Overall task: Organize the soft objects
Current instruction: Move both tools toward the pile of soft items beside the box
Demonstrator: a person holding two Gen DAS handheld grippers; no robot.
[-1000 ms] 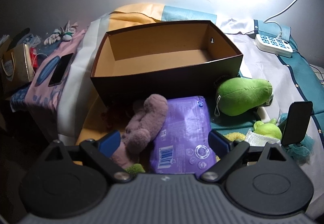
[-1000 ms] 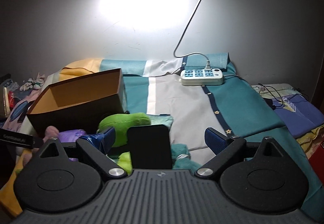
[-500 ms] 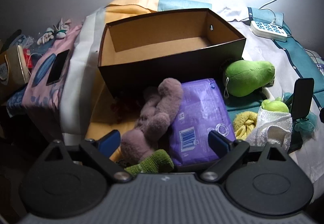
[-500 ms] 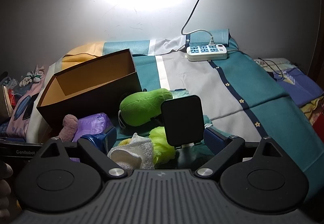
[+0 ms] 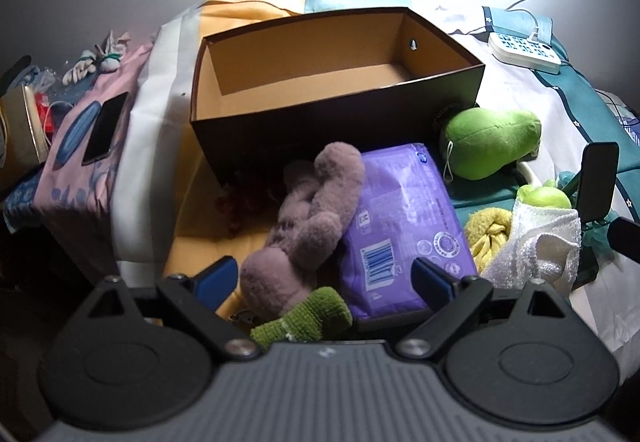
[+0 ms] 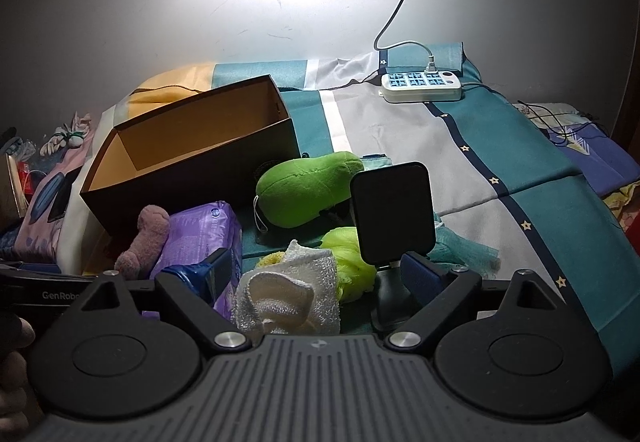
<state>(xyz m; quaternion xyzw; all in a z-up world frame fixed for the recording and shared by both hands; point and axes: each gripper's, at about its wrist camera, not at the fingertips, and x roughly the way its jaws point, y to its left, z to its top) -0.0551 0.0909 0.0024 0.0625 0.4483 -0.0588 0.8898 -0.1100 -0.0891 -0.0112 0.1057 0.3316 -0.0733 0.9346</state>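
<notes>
Left gripper [image 5: 326,276] hangs with jaws spread wide and nothing between them, low over the mauve plush toy [image 5: 308,218], which lies against the purple soft pack [image 5: 404,222]. A green knitted piece [image 5: 304,318] sits just under the gripper body. Right gripper [image 6: 316,274] is likewise spread and empty, above the white washcloth [image 6: 288,294], with a lime mesh sponge [image 6: 348,262] beside it. The empty brown box [image 5: 320,82] stands just behind the pile; the green pear plush [image 5: 490,146] rests at its corner. Judged step: first pick. Advice: centre the left jaws across the plush's thick body, avoid catching the pack's film, close firmly, lift clear of the box rim before lowering. The black phone stand [image 6: 392,214] beside the right fingers risks a knock.
</notes>
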